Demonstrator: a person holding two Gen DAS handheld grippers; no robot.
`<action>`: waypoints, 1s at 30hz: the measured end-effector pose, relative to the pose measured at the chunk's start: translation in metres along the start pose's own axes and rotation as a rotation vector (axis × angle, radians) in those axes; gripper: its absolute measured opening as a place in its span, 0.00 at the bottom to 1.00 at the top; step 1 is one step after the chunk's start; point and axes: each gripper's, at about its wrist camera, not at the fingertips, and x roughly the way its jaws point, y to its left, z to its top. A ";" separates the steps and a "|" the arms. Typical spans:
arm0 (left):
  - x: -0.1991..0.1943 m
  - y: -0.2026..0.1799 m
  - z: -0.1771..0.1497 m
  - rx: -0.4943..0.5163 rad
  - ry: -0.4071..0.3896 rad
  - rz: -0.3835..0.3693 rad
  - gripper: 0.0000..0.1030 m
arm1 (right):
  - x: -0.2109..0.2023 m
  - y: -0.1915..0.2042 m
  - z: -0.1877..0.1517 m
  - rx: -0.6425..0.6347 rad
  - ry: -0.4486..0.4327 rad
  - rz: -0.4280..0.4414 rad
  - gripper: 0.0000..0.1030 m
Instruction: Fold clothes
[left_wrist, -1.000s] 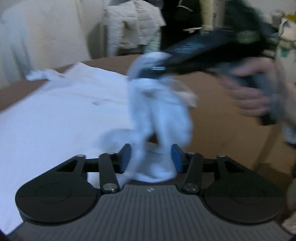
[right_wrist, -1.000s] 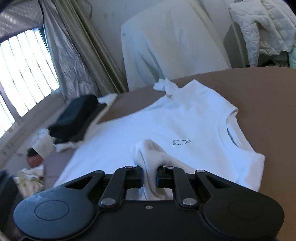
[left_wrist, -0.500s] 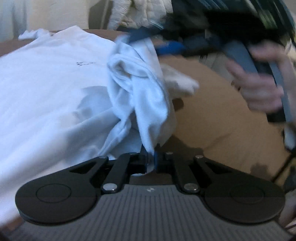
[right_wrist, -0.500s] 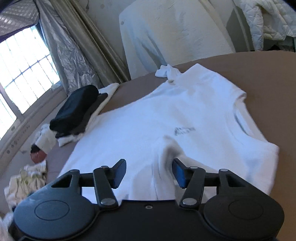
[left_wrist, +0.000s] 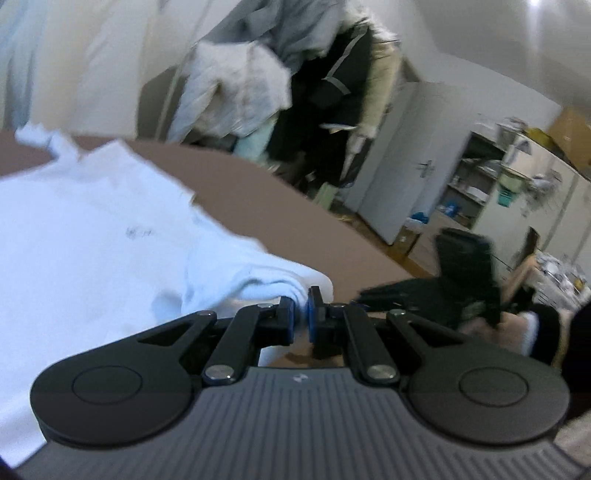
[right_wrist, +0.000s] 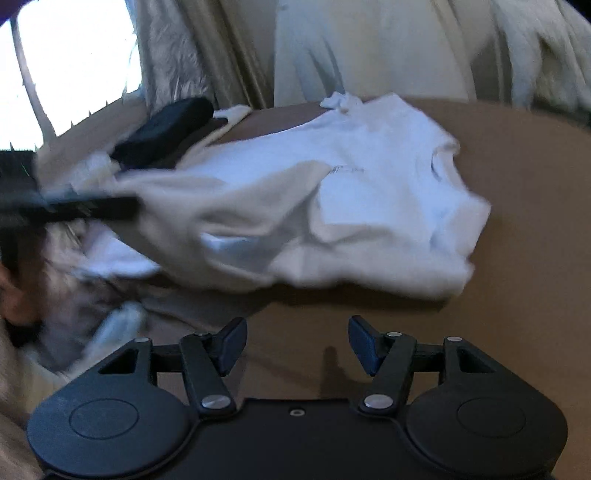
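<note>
The right gripper (right_wrist: 297, 341), its jaws just opened further with nothing between them, hovers over bare brown table (right_wrist: 524, 206), the white T-shirt (right_wrist: 369, 206) lying ahead.

I'm seeing a white T-shirt (right_wrist: 373, 192) with a small dark chest print, lying on a brown table (right_wrist: 524, 206) ahead of my black claw (right_wrist: 297, 341) with blue pads (right_wrist: 364, 345); a black folded garment (right_wrist: 166, 129) is showing far left.
</note>
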 end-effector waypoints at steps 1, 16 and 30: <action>-0.004 -0.003 0.005 0.021 -0.005 -0.017 0.06 | -0.001 0.003 0.004 -0.037 -0.007 -0.032 0.64; -0.012 -0.034 0.032 0.182 -0.029 -0.168 0.06 | -0.022 0.007 0.018 -0.215 -0.150 -0.159 0.88; -0.039 -0.029 0.027 0.145 -0.075 -0.069 0.07 | 0.031 0.027 0.070 -0.302 -0.266 0.001 0.51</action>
